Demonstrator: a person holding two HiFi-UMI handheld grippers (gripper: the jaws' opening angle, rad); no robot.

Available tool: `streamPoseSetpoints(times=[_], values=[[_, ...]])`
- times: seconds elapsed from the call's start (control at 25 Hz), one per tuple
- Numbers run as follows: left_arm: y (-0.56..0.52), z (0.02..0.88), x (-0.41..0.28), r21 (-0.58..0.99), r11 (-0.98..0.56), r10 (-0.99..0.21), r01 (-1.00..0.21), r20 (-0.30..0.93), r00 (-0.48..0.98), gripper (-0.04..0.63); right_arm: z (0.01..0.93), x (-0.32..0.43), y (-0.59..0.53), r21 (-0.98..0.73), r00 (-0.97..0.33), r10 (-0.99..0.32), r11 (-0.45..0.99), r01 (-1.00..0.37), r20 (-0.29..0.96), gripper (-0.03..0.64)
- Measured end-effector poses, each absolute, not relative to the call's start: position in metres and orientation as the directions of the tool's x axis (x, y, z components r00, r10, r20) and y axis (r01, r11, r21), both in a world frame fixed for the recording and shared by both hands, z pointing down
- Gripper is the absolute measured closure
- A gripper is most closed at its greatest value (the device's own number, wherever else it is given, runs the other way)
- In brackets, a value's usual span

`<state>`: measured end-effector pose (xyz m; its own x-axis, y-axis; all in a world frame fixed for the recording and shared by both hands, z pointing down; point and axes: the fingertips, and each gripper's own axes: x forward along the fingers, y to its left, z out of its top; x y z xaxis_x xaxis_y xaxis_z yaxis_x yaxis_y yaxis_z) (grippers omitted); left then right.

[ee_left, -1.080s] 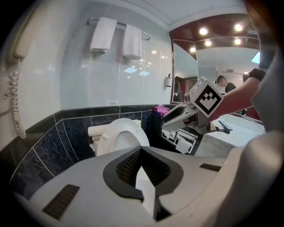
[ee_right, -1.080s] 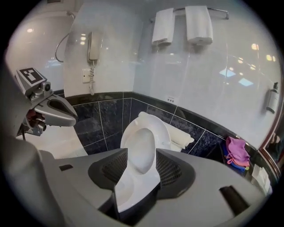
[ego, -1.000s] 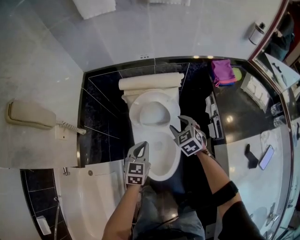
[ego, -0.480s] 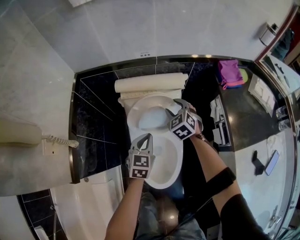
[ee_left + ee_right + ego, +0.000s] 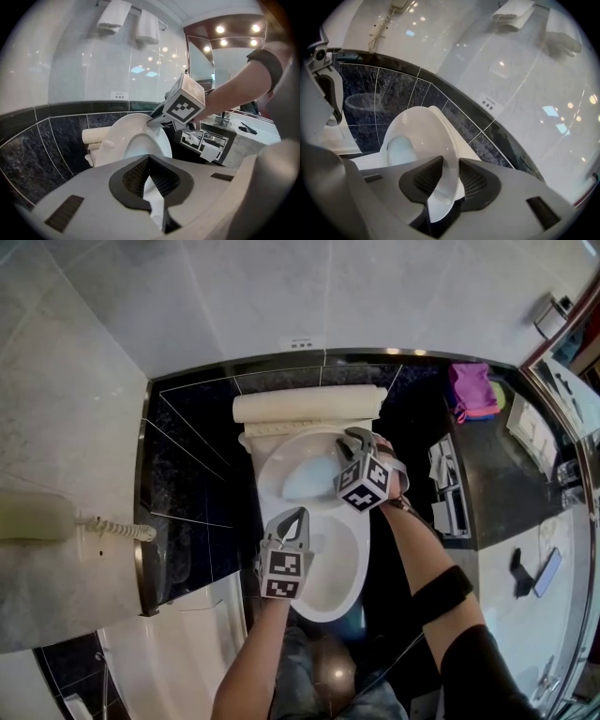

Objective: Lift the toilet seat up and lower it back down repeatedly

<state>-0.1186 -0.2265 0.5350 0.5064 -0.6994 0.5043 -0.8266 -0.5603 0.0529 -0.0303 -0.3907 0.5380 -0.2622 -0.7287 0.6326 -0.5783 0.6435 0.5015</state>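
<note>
The white toilet seat point(image 5: 272, 460) stands tilted up off the bowl point(image 5: 328, 582); it rises at a slant in the left gripper view, where the seat point(image 5: 136, 136) fills the middle. My right gripper point(image 5: 354, 439) is at the seat's right rim. Its jaws have just been closing, and in the right gripper view the seat's edge point(image 5: 436, 140) runs between the pads point(image 5: 476, 180), which press on it. My left gripper point(image 5: 298, 517) hovers over the bowl's front half with jaws together and nothing in them. From the left gripper view, the right gripper point(image 5: 157, 119) touches the seat's top edge.
A cream lid or cistern part point(image 5: 309, 406) lies behind the seat against black tiles. A wall phone point(image 5: 37, 517) hangs at left, a white tub point(image 5: 178, 643) sits at lower left. A paper holder point(image 5: 450, 488), pink cloth point(image 5: 472, 390) and counter point(image 5: 525, 521) are at right.
My right gripper moved from beside the bowl's middle up to the seat's right rim and closed on it. My left gripper shifted forward over the bowl.
</note>
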Motion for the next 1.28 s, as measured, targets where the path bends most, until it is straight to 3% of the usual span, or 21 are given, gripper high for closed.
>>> streamPoseSetpoints(times=[0.4, 1.28], values=[[-0.208, 0.552, -0.121, 0.077, -0.542, -0.684, -0.837, 0.537, 0.493, 0.601, 0.532, -0.030, -0.368, 0.544, -0.249, -0.733, 0.650, -0.531, 0.634, 0.494], [-0.118, 0.593, -0.101, 0.122, -0.434, -0.679, -0.893, 0.607, 0.413, 0.601, 0.523, -0.028, -0.216, 0.572, -0.353, -0.738, 0.672, -0.471, 0.575, 0.505]])
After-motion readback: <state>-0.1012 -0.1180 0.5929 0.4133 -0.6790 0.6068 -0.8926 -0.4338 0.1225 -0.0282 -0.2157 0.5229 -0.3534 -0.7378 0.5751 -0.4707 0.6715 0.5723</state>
